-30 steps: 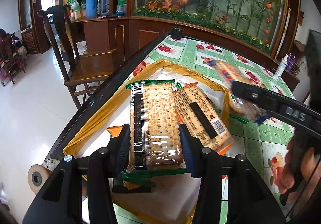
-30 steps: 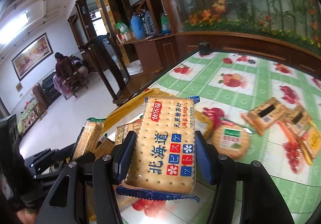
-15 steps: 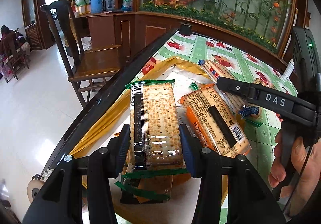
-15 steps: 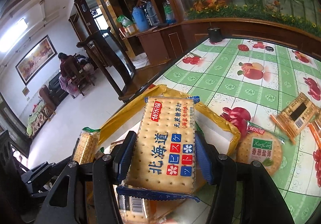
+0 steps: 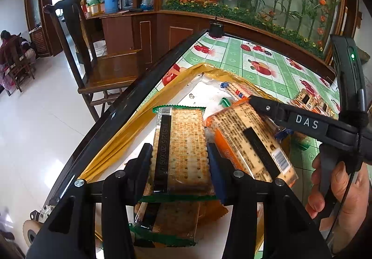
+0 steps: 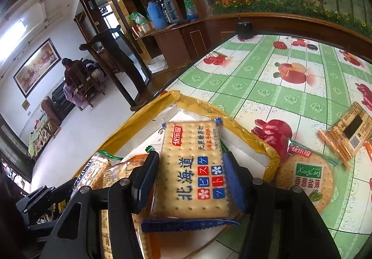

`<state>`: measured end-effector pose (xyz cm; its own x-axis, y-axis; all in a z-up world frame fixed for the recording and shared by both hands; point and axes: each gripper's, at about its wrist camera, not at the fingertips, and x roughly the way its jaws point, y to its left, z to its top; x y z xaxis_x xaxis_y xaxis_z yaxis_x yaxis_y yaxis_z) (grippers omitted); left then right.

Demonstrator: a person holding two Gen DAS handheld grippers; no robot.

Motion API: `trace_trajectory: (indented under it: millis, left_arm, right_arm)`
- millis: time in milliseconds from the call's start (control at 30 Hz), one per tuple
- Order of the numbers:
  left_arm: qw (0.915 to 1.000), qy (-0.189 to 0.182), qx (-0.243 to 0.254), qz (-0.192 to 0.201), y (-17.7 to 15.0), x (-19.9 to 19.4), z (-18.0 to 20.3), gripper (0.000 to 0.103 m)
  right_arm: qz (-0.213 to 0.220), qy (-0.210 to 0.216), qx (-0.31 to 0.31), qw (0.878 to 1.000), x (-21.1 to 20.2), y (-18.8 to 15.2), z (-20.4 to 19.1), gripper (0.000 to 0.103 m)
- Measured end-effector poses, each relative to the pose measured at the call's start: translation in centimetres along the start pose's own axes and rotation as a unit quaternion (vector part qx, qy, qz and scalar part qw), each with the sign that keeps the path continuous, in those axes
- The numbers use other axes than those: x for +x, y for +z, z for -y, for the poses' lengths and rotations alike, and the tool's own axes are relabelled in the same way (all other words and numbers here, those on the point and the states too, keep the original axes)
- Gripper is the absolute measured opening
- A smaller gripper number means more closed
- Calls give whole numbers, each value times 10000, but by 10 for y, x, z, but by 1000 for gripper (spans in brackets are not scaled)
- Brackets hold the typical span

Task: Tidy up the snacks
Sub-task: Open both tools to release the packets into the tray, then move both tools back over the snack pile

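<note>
My left gripper (image 5: pixel 180 156) is shut on a green-edged cracker pack (image 5: pixel 180 149), held over the yellow-rimmed white box (image 5: pixel 130 124) at the table's left edge. An orange cracker pack (image 5: pixel 251 142) lies in the box beside it, and another green pack (image 5: pixel 172 221) lies beneath. My right gripper (image 6: pixel 189 180) is shut on a blue-edged cracker pack (image 6: pixel 193 170) and holds it over the same box (image 6: pixel 255 145). The right gripper's finger (image 5: pixel 290 117) shows in the left wrist view above the orange pack.
A round green cracker pack (image 6: pixel 307 177) lies on the green fruit-print tablecloth (image 6: pixel 267 82) right of the box. Orange packs (image 6: pixel 348 129) lie further right. A dark wooden chair (image 5: pixel 93 61) stands by the table's left edge. A wooden cabinet stands behind.
The right gripper has moved left with the blue pack, from over the table to over the box. The left gripper has held its green pack nearly still over the box.
</note>
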<state>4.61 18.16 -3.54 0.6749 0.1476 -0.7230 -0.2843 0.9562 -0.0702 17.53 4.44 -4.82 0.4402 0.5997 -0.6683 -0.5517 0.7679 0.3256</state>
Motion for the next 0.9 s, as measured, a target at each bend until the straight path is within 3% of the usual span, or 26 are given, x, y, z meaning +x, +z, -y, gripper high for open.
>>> trace_trajectory:
  millis: [67,133,333,633,900]
  left_arm:
    - [10000,-40,-67,-29,1,1,-1,53]
    - [9999,1,-108,21,2,-1,-2,74]
    - [9996,226,57,129,4,-10,5,84]
    - [9996,145,22,240,6,-24,12,84]
    - [9992,-102,207,330,6,-33,44,84]
  right_arm:
    - [-11,-4,23,10000,2,0,2,60]
    - [-36,19,76,10000,2,-1,4,62]
    - [88,-4,154,9998,-11,-2,8,70]
    - [524,-43,260,9983,-63,-7,18,71]
    - [825,-326,538,9946,-117,-26,54,72]
